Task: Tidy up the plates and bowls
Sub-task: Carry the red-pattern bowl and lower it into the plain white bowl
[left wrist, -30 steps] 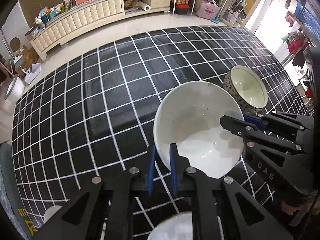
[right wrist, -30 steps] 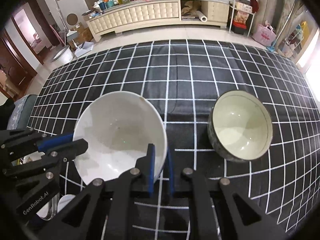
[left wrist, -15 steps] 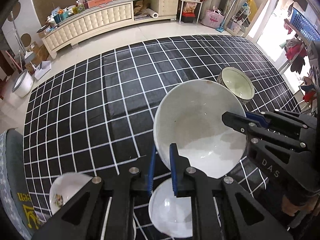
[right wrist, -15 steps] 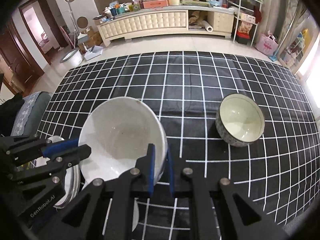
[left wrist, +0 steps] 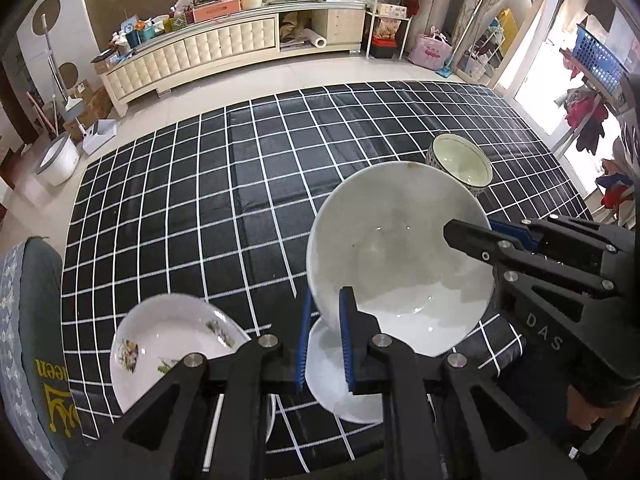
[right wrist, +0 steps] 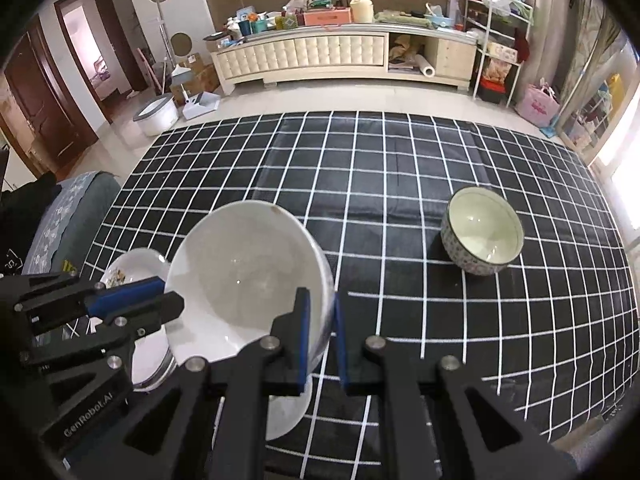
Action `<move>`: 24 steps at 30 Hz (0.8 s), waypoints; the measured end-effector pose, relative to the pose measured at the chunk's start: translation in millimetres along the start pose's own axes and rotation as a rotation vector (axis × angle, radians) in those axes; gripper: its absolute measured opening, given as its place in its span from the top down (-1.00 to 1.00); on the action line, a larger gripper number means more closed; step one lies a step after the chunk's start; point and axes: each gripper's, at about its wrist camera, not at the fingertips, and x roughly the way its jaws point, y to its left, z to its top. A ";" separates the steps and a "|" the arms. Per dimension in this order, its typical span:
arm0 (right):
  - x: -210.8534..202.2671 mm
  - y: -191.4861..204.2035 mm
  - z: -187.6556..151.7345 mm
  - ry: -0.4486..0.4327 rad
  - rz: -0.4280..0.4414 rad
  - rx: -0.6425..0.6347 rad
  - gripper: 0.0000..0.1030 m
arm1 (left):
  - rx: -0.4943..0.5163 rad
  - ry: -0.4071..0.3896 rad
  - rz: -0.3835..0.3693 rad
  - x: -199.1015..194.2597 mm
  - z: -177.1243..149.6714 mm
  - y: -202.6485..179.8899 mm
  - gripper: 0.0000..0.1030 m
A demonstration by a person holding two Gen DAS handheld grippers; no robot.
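Note:
A large white bowl hangs in the air above the black checked tablecloth, tilted. My left gripper is shut on its left rim. My right gripper is shut on its right rim; the bowl also shows in the right wrist view. A small white plate lies on the cloth right under the bowl. A floral plate lies at the front left. A patterned small bowl stands upright to the right, apart from both grippers.
A grey cushioned seat borders the table's left edge. Beyond the table's far edge are a tiled floor and a long cream cabinet with clutter on top. The tablecloth's front edge is close under my grippers.
Both grippers have lifted the white bowl upward and back toward the front. The small white plate and the floral plate have come into view below. The patterned bowl stays put.

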 end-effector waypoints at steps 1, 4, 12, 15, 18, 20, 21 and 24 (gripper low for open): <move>0.0 1.4 -2.6 0.003 -0.002 -0.002 0.71 | -0.002 0.002 0.000 -0.4 -4.1 0.0 0.76; -1.2 3.7 -10.6 0.007 0.004 0.002 0.71 | -0.005 0.002 0.000 -1.2 -13.0 -1.1 0.76; 35.4 10.4 -44.7 0.109 0.002 0.075 0.74 | 0.054 -0.022 -0.034 -8.2 -31.6 -24.3 0.98; 41.1 7.9 -57.0 0.123 0.034 0.078 0.79 | 0.017 0.012 -0.023 5.2 -38.0 -16.3 0.98; 40.4 2.7 -59.2 0.122 0.059 0.113 0.79 | -0.004 0.054 -0.054 18.5 -48.3 -5.9 0.98; 39.6 4.6 -58.8 0.121 0.055 0.100 0.79 | -0.010 0.072 -0.040 26.9 -53.8 -2.6 0.98; 39.3 6.5 -59.2 0.121 0.049 0.086 0.79 | -0.016 0.079 -0.042 29.6 -54.5 -1.7 0.98; 40.0 10.3 -58.5 0.133 0.038 0.068 0.79 | -0.033 0.100 -0.060 39.8 -60.9 -0.5 0.98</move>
